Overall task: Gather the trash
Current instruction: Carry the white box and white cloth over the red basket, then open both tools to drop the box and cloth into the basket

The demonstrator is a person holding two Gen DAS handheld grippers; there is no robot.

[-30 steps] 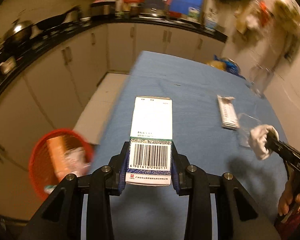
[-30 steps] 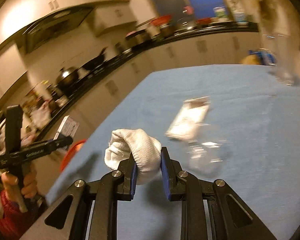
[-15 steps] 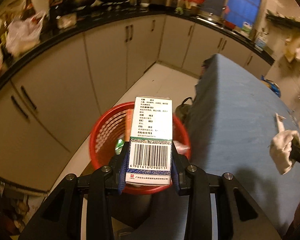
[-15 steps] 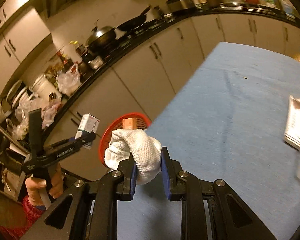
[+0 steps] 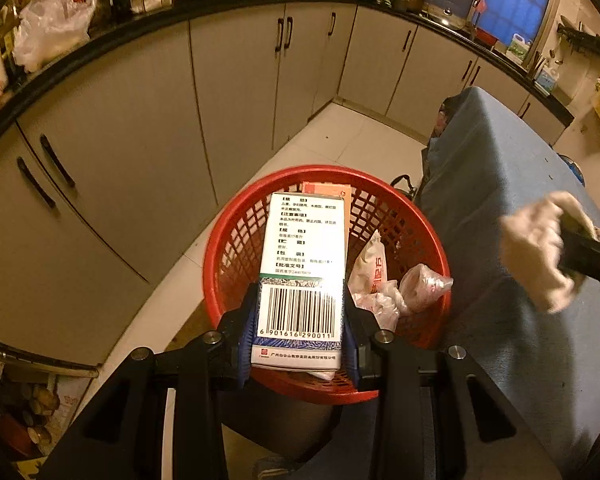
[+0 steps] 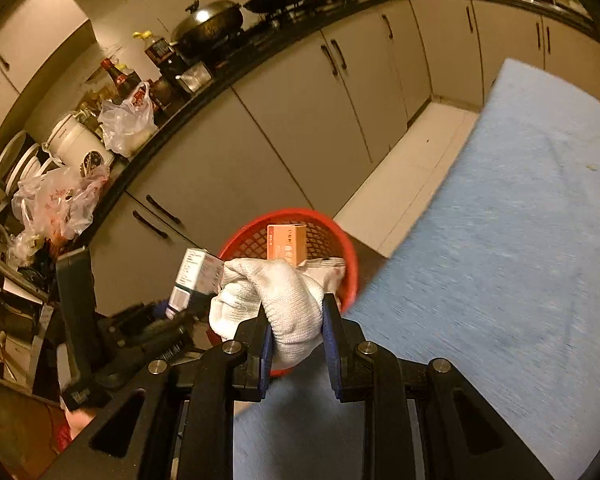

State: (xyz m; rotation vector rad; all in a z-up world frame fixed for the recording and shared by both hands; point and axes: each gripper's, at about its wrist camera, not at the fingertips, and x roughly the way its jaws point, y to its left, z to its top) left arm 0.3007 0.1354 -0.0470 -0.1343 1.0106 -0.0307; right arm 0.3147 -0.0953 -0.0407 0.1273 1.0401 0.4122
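Observation:
My left gripper (image 5: 298, 320) is shut on a white medicine box (image 5: 306, 256) with a barcode, held right above the red mesh basket (image 5: 236, 240) on the floor. The basket holds an orange box (image 5: 326, 189) and crumpled wrappers (image 5: 400, 288). My right gripper (image 6: 296, 326) is shut on a crumpled white glove (image 6: 280, 296), hovering at the blue table's edge just short of the same basket (image 6: 348, 256). The left gripper (image 6: 180, 312) with its box (image 6: 194, 276) shows at left in the right wrist view. The glove (image 5: 536, 248) also appears at right in the left wrist view.
The blue-covered table (image 6: 500, 240) fills the right side. Beige cabinets (image 5: 140, 140) under a black counter run behind the basket, with a strip of white floor tiles (image 5: 340, 136) between. Plastic bags (image 6: 60, 200), pots and bottles crowd the counter.
Both grippers swung left off the table toward the basket. The box has come from above the table to above the basket. The glove has moved to the table's edge beside it.

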